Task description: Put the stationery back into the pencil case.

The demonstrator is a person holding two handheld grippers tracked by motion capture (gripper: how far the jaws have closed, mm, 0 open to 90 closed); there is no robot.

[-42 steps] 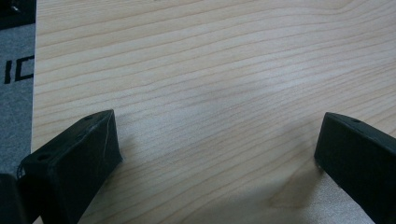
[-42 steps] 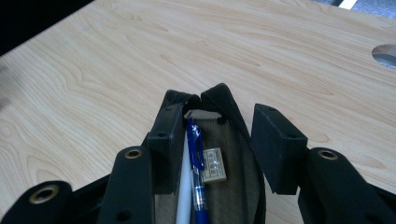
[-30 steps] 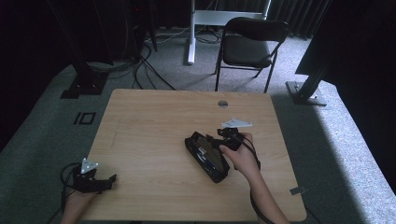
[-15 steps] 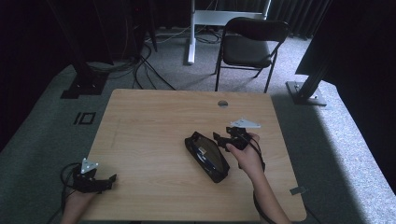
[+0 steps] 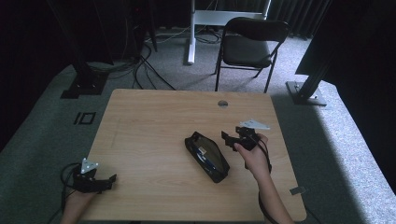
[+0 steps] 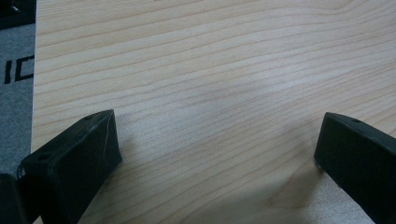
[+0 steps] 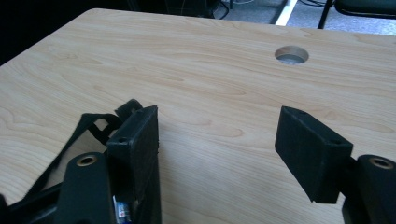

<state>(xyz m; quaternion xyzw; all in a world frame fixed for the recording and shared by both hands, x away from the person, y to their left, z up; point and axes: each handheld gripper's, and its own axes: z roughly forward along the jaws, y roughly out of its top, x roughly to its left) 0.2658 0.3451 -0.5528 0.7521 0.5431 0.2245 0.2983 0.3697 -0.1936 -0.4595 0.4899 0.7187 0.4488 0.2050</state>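
Pouch [image 5: 207, 157], black and lying open right of centre on the surface [image 5: 154, 121], has been let go by the right tool [image 5: 229, 138], whose jaws have just been opening just beside it, while the left tool [image 5: 108, 179] is held open and empty at the near left edge, so any further handling is judged still to be done.

- Left hand-held gripper [image 5: 109, 178] low at the near left, gripped from behind by the left hand [image 5: 77, 200], jaws aimed rightward and level.
- Left jaws spread wide in the left gripper view, nothing between them, black pads [image 6: 88, 149] well apart.
- Grey three-cornered plate on top of the left hand-held gripper, cable looping behind the wrist.
- Right forearm reaching up from the near right edge, right hand [image 5: 254, 156] wrapped round the body of the right hand-held gripper [image 5: 226, 138].
- Right jaws pointing left, just been opening, now standing apart with nothing between the pads [image 7: 310, 149].
- Grey plate riding above the right hand, cable trailing down along the forearm.
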